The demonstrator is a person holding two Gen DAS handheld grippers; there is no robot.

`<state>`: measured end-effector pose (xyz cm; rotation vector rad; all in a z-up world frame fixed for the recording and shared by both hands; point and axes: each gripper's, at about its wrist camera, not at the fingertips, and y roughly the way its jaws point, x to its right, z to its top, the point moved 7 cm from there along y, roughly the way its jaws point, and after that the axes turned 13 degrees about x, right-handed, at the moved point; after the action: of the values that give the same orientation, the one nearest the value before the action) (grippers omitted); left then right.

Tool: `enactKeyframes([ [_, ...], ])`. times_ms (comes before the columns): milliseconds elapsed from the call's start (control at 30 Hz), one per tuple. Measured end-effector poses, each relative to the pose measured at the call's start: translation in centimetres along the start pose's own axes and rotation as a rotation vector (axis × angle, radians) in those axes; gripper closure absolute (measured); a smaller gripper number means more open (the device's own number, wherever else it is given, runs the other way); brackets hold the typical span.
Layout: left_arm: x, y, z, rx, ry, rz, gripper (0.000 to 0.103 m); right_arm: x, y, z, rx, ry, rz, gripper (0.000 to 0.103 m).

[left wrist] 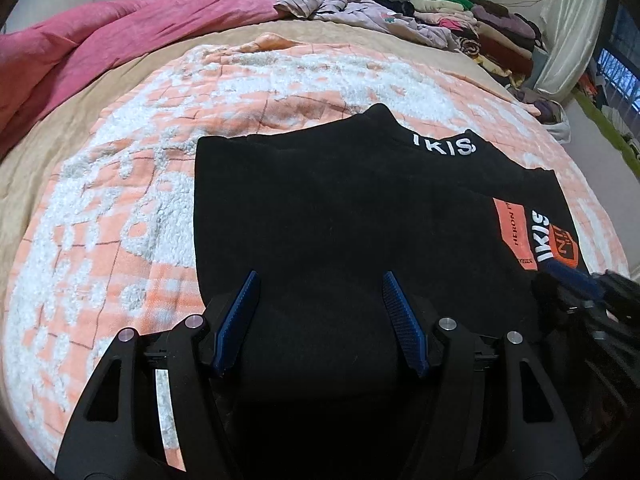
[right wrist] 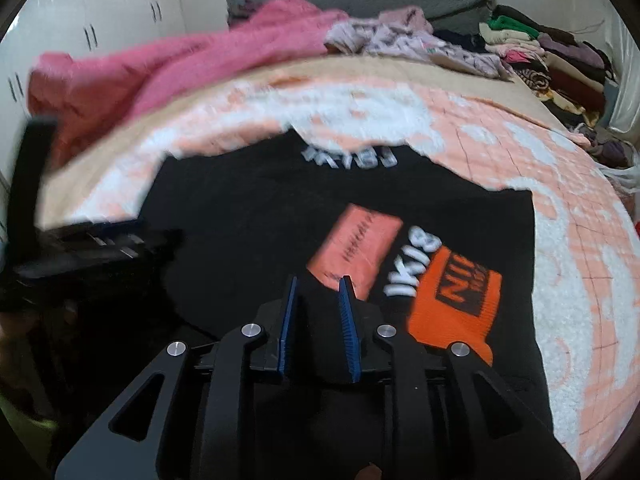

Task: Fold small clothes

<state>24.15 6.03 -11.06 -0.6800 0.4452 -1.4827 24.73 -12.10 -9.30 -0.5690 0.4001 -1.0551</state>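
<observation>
Black fleece top with orange patches point(left wrist: 340, 208) lies flat, unfolded; left gripper point(left wrist: 318, 280) wide open, right gripper point(right wrist: 318, 284) part-open, both empty.

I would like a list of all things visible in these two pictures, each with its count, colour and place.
black garment: one, black with white lettering and orange patches, flat on the blanket, near the grippers.
blanket: one, orange and white, covering the bed.
quilt: one, pink, bunched at the far left.
loose clothes: several, pale lilac, at the far edge.
clothes stack: one pile, mixed colours, far right.
wardrobe: one, white, left wall.
left gripper: open, over the garment.
right gripper: partly open, over the garment.
</observation>
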Motion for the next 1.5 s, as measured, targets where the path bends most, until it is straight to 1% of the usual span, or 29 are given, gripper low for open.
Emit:
enactKeyframes([
  [33,0.0,-0.1,0.0,-0.001,-0.003,-0.004,0.047,0.9,0.7,-0.9,-0.042,-0.004,-0.041,0.085],
  [67,0.0,-0.1,-0.1,-0.002,-0.005,-0.008,0.047,1.5,1.0,-1.4,-0.055,0.007,-0.045,0.090],
  [167,-0.1,-0.2,-0.1,-0.003,-0.003,-0.011,0.047,2.7,0.9,-1.9,-0.043,0.070,-0.021,0.093],
  [233,-0.2,-0.2,-0.1,-0.004,-0.008,-0.011,0.047,3.0,0.9,-2.0,-0.045,0.086,-0.012,0.093],
  [333,-0.1,-0.5,0.0,-0.004,-0.006,-0.007,0.047,2.7,0.8,-1.9,-0.046,0.075,-0.022,0.093],
  [367,-0.1,-0.6,-0.1,-0.005,-0.007,-0.008,0.047,2.6,0.6,-1.9,-0.045,0.075,-0.022,0.090],
  [433,-0.2,-0.8,0.0,-0.005,-0.013,-0.011,0.047,2.5,0.2,-1.9,-0.044,0.087,-0.018,0.090],
  [533,-0.1,-1.0,0.0,-0.001,-0.012,-0.002,0.047,2.3,-0.4,-1.6,-0.035,0.094,-0.005,0.084],
  [600,-0.1,-1.2,0.0,0.003,-0.003,0.004,0.047,2.2,-0.8,-1.5,-0.030,0.106,0.007,0.077],
  [733,0.0,-1.7,0.2,0.006,-0.004,0.006,0.047,1.9,-1.6,-1.2,-0.015,0.115,0.015,0.073],
  [833,-0.1,-2.0,0.3,0.010,-0.007,0.008,0.046,1.8,-2.1,-0.8,-0.003,0.121,0.016,0.064],
  [867,-0.1,-2.1,0.4,0.013,-0.006,0.010,0.046,1.8,-2.4,-0.7,0.002,0.120,0.010,0.056],
  [900,-0.1,-2.2,0.4,0.015,-0.006,0.012,0.046,1.8,-2.5,-0.6,0.004,0.120,0.005,0.051],
  [967,-0.2,-2.5,0.5,0.018,-0.013,0.013,0.045,1.9,-2.8,-0.5,0.011,0.129,0.003,0.051],
  [1000,-0.3,-2.7,0.6,0.021,-0.016,0.014,0.043,2.0,-3.0,-0.4,0.014,0.135,0.000,0.049],
  [1033,-0.3,-2.8,0.7,0.024,-0.016,0.017,0.033,2.1,-3.1,-0.4,0.016,0.135,-0.004,0.046],
  [1067,-0.3,-3.0,0.8,0.027,-0.014,0.018,0.031,2.1,-3.3,-0.3,0.021,0.136,-0.010,0.040],
  [1133,-0.3,-3.4,1.0,0.036,-0.015,0.018,0.031,2.3,-3.6,-0.1,0.030,0.142,-0.013,0.037],
  [1200,-0.3,-3.7,1.2,0.042,-0.017,0.020,0.031,2.3,-3.9,0.0,0.039,0.143,-0.022,0.029],
  [1300,-0.1,-4.3,1.5,0.053,-0.011,0.023,0.030,2.2,-4.3,0.3,0.050,0.145,-0.023,0.028],
  [1333,-0.1,-4.4,1.6,0.055,-0.012,0.022,0.024,2.3,-4.5,0.4,0.054,0.145,-0.027,0.027],
  [1367,0.0,-4.5,1.7,0.058,-0.013,0.021,0.015,2.2,-4.6,0.5,0.057,0.146,-0.028,0.018],
  [1400,-0.1,-4.7,1.8,0.063,-0.013,0.022,0.015,2.3,-4.8,0.6,0.064,0.150,-0.031,0.014],
  [1500,0.0,-5.3,2.0,0.075,-0.006,0.032,0.014,2.3,-5.1,0.8,0.077,0.154,-0.034,0.013],
])
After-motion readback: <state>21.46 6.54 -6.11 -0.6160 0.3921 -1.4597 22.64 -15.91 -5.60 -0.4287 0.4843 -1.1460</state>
